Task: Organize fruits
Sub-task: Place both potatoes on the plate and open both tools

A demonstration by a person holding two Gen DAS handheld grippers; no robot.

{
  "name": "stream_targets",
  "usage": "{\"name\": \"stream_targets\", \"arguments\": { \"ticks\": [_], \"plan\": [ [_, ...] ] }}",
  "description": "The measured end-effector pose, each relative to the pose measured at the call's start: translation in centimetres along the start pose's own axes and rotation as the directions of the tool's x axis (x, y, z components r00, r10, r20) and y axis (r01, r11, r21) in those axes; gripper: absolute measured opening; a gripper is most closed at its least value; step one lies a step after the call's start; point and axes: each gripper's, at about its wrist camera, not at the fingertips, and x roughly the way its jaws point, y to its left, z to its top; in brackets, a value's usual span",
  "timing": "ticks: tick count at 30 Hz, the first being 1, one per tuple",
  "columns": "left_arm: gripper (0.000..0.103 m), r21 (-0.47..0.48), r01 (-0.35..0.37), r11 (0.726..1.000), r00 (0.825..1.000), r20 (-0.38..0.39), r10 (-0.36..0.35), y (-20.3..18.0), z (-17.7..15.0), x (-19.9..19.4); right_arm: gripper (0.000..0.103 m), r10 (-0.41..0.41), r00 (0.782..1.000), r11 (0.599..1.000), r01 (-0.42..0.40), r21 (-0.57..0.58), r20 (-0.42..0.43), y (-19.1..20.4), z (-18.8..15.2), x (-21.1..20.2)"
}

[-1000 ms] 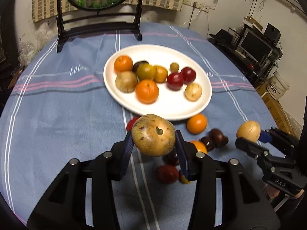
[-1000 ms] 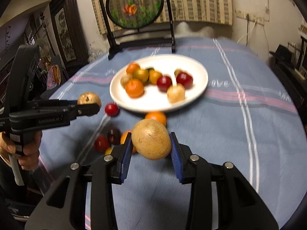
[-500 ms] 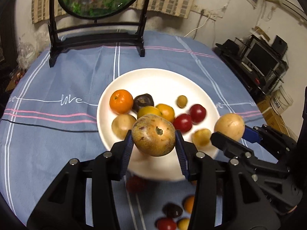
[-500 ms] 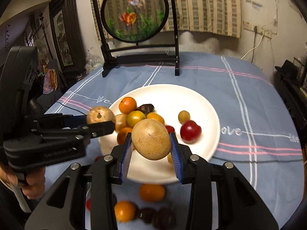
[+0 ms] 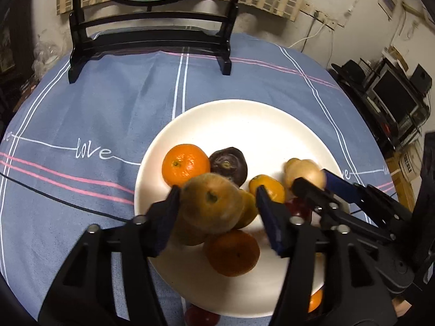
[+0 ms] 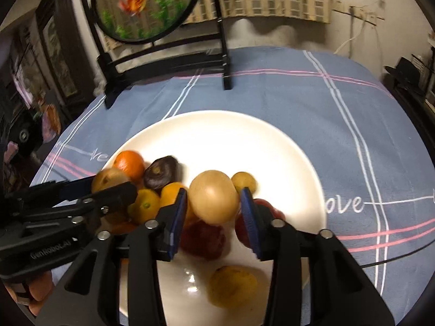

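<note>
Blue striped tablecloth [image 5: 114,114] with "love" lettering covers a round table; a black-framed round goldfish screen [image 6: 144,5] stands at the far edge. White plate [image 5: 244,119] sits mid-table and already carries a tangerine [image 5: 186,164], a dark purple fruit [image 5: 229,164] and several more.

Left gripper [image 5: 217,203] over the near-left part of the plate: jaws have just been opening, now spread, with a gap showing beside the russet-brown fruit [image 5: 210,206] between them (fruit blurred, apparently dropping free). Right gripper [image 6: 213,206] over the plate centre: jaws also have just been opening, the pale tan fruit [image 6: 213,197] between the pads, contact unclear.

Step in hand, as judged: release both fruits onto the plate. To do it well: let go low, over bare plate rather than on top of piled fruit, so nothing rolls off the rim; withdraw straight back without nudging neighbours
</note>
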Motion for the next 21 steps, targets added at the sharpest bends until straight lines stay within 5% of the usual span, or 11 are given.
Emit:
{"name": "stream_targets", "arguments": {
  "ticks": [2,21],
  "plan": [
    [0.067,-0.013,0.016,1.0,1.0,0.004,-0.016,0.2,0.1,-0.2,0.061,-0.004,1.0,1.0,0.004,0.02,0.019,-0.5,-0.1,-0.7],
    [0.088,0.1,0.004,0.995,0.99,0.141,-0.018,-1.9,-5.4,-9.5,0.062,0.003,0.997,0.998,0.002,-0.055,0.079,-0.3,-5.9,-9.7]
  ]
}}
